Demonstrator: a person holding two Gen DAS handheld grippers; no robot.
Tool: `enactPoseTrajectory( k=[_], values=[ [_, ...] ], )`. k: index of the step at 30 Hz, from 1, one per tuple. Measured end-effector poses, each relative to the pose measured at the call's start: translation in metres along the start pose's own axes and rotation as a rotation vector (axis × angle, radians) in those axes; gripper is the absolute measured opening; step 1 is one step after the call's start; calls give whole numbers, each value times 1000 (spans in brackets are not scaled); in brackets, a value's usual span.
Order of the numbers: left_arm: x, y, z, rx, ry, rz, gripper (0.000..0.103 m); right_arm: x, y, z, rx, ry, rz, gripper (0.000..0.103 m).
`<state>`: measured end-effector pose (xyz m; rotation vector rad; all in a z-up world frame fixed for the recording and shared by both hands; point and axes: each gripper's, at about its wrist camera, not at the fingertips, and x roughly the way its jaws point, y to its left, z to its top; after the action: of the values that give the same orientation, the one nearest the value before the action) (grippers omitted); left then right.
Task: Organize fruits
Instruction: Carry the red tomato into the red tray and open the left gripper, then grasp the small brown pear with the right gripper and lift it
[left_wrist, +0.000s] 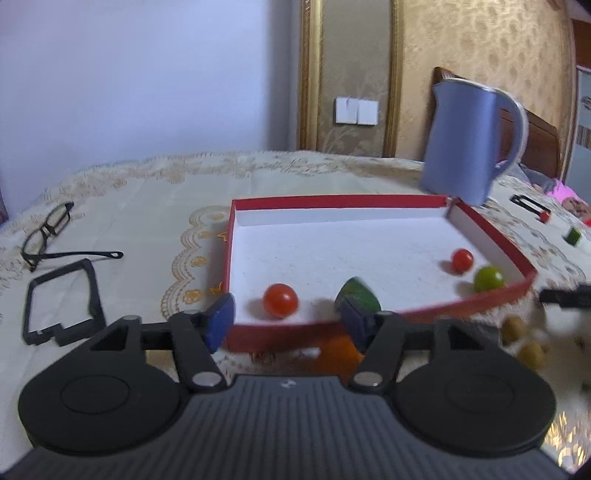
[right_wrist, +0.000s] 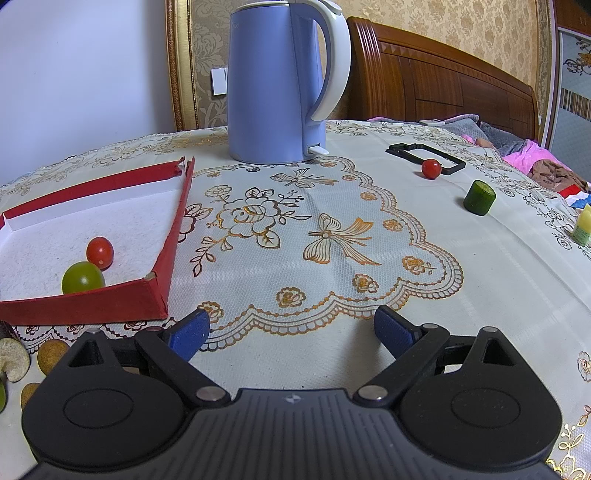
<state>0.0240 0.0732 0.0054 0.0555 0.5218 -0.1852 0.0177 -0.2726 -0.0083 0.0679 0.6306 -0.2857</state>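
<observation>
A red-walled tray (left_wrist: 373, 202) with a white floor holds two red cherry tomatoes (left_wrist: 280, 299) (left_wrist: 462, 259), a green round fruit (left_wrist: 488, 278) and a dark green piece (left_wrist: 360, 295). My left gripper (left_wrist: 288, 322) is open over the tray's near wall, its right fingertip next to the dark green piece. An orange fruit (left_wrist: 336, 356) lies under it outside the tray. My right gripper (right_wrist: 291, 330) is open and empty over the tablecloth, right of the tray (right_wrist: 173, 236). A loose red tomato (right_wrist: 431, 168) and a green cucumber chunk (right_wrist: 479, 197) lie far right.
A blue kettle (right_wrist: 277, 81) stands behind the tray. Glasses (left_wrist: 48, 230) and a black frame (left_wrist: 61, 301) lie left; another black frame (right_wrist: 424, 155) lies far right. Brown nuts (right_wrist: 51, 354) and a bitten piece (right_wrist: 13, 360) lie near the tray's front corner. A yellow item (right_wrist: 583, 225) is at the right edge.
</observation>
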Motion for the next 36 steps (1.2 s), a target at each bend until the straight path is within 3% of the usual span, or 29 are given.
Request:
enactPoseTrajectory(
  k=[1, 8, 18, 21, 25, 27, 28, 29, 31, 36],
  values=[
    [-6, -3, -4, 5, -17, 31, 86, 0, 0, 0, 0, 0, 0, 96],
    [-26, 19, -20, -92, -39, 59, 93, 0, 0, 0, 0, 0, 0, 96],
    [-20, 70, -34, -279, 40, 124, 94, -10, -8, -2, 53, -50, 33, 97],
    [-19, 68, -33, -271, 34, 121, 94, -37, -5, -18, 44, -107, 175, 96],
    [-18, 57, -33, -207, 22, 153, 94, -79, 30, -41, -147, -188, 278, 96],
    [-19, 58, -34, -206, 18, 148, 94, -89, 45, -47, -202, -194, 301, 85],
    [-19, 59, -34, -214, 20, 143, 94, -90, 52, -48, -220, -183, 311, 64],
    [-18, 61, -35, -224, 25, 139, 95, -89, 57, -48, -234, -170, 325, 53],
    [-17, 64, -35, -239, 31, 131, 95, -81, 67, -47, -252, -119, 342, 53],
    [-15, 66, -35, -251, 37, 134, 97, -79, 75, -47, -255, -117, 384, 53]
  ],
)
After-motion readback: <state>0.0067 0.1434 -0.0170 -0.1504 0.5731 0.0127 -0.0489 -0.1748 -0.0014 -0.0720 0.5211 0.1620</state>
